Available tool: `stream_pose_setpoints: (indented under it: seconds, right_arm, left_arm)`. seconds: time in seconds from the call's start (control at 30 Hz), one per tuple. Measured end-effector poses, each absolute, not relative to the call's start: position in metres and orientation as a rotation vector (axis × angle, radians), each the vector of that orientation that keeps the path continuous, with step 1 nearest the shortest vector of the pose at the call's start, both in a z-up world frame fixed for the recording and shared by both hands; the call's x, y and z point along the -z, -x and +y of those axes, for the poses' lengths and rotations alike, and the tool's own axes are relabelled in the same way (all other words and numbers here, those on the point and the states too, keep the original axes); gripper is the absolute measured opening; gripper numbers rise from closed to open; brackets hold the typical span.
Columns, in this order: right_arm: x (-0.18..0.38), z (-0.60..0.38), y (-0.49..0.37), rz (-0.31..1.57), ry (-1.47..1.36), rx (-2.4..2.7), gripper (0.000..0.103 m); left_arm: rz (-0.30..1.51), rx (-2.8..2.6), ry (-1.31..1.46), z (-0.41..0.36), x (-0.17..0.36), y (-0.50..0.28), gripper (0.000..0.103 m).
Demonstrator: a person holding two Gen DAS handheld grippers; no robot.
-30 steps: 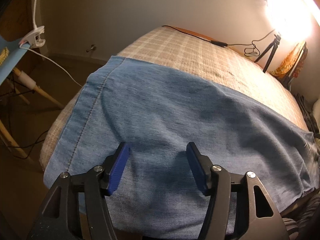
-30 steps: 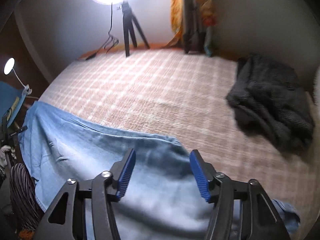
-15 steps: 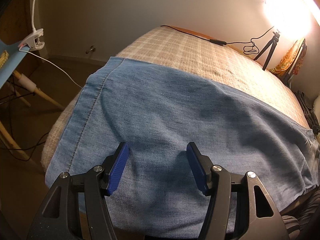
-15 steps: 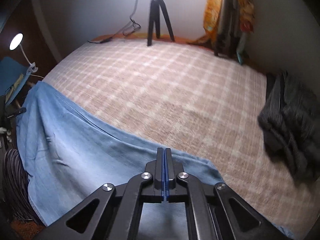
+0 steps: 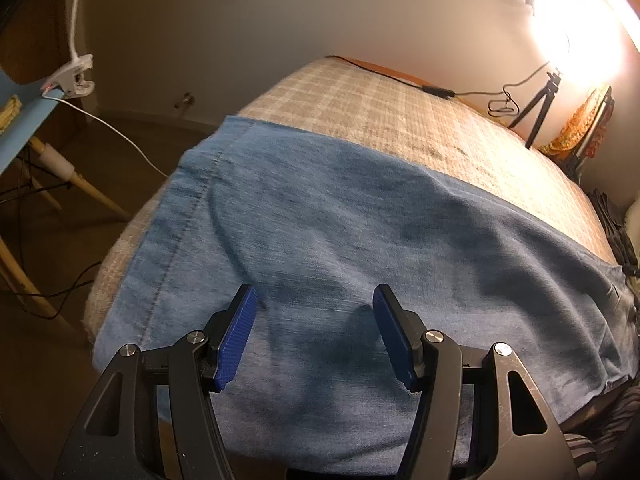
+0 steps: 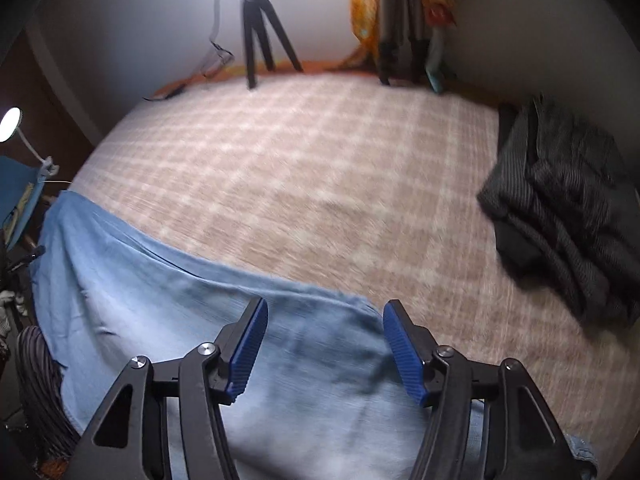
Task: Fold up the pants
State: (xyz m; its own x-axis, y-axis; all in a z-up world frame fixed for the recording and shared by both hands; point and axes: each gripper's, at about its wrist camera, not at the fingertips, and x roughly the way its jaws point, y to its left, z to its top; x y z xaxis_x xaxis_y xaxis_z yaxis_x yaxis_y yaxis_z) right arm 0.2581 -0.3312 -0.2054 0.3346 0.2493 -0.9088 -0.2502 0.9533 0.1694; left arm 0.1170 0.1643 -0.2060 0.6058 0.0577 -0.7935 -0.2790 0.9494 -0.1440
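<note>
The left tool (image 5: 316,336) is open above the blue pants (image 5: 360,248), holding nothing. The right tool (image 6: 324,348) is open too, over the same pants (image 6: 192,304). The pants lie flat along the near edge of the bed (image 6: 320,168). Only the right view shows one dark clothes pile (image 6: 560,208). One tripod (image 6: 260,28) stands behind.

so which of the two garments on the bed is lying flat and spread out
The blue jeans, spread flat along the near edge of the bed under both open grippers. The dark striped garment sits bunched in a heap at the right.
</note>
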Motion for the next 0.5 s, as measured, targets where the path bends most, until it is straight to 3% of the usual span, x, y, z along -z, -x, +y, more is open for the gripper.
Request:
stream_pose_setpoints:
  seconds: [0.1, 0.23, 0.33, 0.5]
  right_arm:
    - [0.216, -0.340, -0.261, 1.195, -0.063, -0.316, 0.059]
    - [0.214, -0.329, -0.258, 1.189, -0.017, -0.307, 0.020]
    - [0.199, -0.317, -0.252, 1.148, 0.065, -0.309, 0.000]
    - [0.161, -0.327, -0.259, 0.987, 0.195, -0.170, 0.000]
  left_arm:
    - [0.866, -0.249, 0.270, 0.171, 0.202, -0.108, 0.060]
    - [0.878, -0.276, 0.308, 0.183, 0.205, -0.105, 0.060]
    - [0.890, -0.274, 0.305, 0.185, 0.209, -0.107, 0.060]
    - [0.887, -0.277, 0.287, 0.182, 0.210, -0.108, 0.060]
